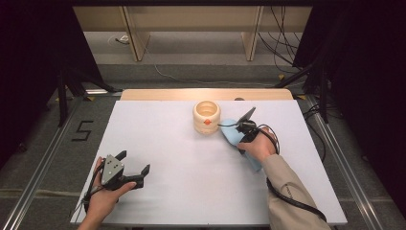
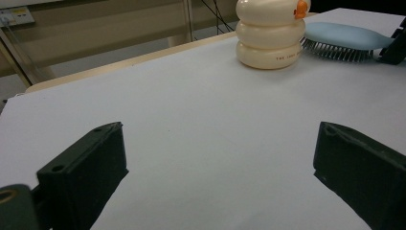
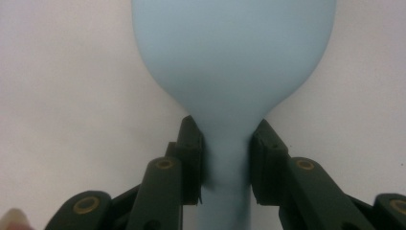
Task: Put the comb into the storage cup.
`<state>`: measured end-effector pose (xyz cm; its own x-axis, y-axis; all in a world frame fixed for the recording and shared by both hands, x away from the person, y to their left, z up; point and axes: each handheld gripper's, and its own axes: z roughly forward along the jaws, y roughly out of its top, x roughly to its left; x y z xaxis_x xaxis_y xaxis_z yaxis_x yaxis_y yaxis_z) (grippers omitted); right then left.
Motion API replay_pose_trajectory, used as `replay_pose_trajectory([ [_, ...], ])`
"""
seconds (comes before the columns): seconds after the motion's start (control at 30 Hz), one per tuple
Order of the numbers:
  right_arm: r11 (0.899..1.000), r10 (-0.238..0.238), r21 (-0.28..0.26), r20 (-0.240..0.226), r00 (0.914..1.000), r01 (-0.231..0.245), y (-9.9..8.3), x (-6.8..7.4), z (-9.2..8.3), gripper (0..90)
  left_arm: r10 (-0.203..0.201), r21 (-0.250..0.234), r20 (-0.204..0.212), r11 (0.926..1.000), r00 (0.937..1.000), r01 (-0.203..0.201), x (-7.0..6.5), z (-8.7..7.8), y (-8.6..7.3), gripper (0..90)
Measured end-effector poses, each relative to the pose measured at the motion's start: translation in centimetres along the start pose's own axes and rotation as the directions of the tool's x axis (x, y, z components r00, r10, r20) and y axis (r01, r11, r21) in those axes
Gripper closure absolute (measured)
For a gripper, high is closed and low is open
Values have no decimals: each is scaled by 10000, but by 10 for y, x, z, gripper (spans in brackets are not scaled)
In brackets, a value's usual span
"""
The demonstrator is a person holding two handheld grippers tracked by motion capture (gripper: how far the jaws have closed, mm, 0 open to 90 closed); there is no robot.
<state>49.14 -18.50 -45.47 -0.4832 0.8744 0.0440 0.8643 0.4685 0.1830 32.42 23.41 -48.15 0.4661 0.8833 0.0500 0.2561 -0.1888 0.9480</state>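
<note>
A light blue hairbrush (image 1: pixel 230 132) lies bristles down on the white table (image 1: pixel 191 187), just right of a cream ringed holder (image 1: pixel 207 116) with an orange beak on its side. My right gripper (image 1: pixel 243 133) is shut on the brush's narrow neck. In the right gripper view the two pads press both sides of the neck below the brush's (image 3: pixel 233 52) oval head, at my right gripper (image 3: pixel 227 158). My left gripper (image 1: pixel 134 161) rests open at the table's front left with nothing between its fingers. The left gripper view shows my left gripper (image 2: pixel 218 158) wide apart, the holder (image 2: pixel 268 36) and the brush (image 2: pixel 342 40) beyond.
A wooden strip (image 1: pixel 206 94) edges the table's far side. Behind it stand wooden shelf legs (image 1: pixel 136 43) and loose cables (image 1: pixel 282 52) on the floor. A taped "5" (image 1: pixel 82 130) marks the floor at left. Dark stands flank both sides.
</note>
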Motion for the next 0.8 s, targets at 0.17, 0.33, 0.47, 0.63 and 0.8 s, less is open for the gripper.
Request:
replay_pose_trajectory([
  [0.17,9999,87,-79,-49,10000,-88,-1,-1,0,702,4,-4,-3,10000,10000,-4,0,0,0,36],
  [0.33,9998,36,-172,-112,9999,-38,-2,-2,0,702,-3,-4,-1,10000,10000,3,0,0,0,37],
  [0.47,9997,103,-203,-172,9998,-106,-3,-2,-1,703,-4,-6,-6,10000,10000,4,0,0,0,37],
  [0.63,9994,152,-321,-268,9995,-161,-4,-4,0,703,-5,1,-2,10000,10000,5,0,0,0,38],
  [0.8,9995,165,-257,-342,9993,-174,-5,-5,-1,704,-20,-9,-6,10000,10000,20,0,0,0,39],
])
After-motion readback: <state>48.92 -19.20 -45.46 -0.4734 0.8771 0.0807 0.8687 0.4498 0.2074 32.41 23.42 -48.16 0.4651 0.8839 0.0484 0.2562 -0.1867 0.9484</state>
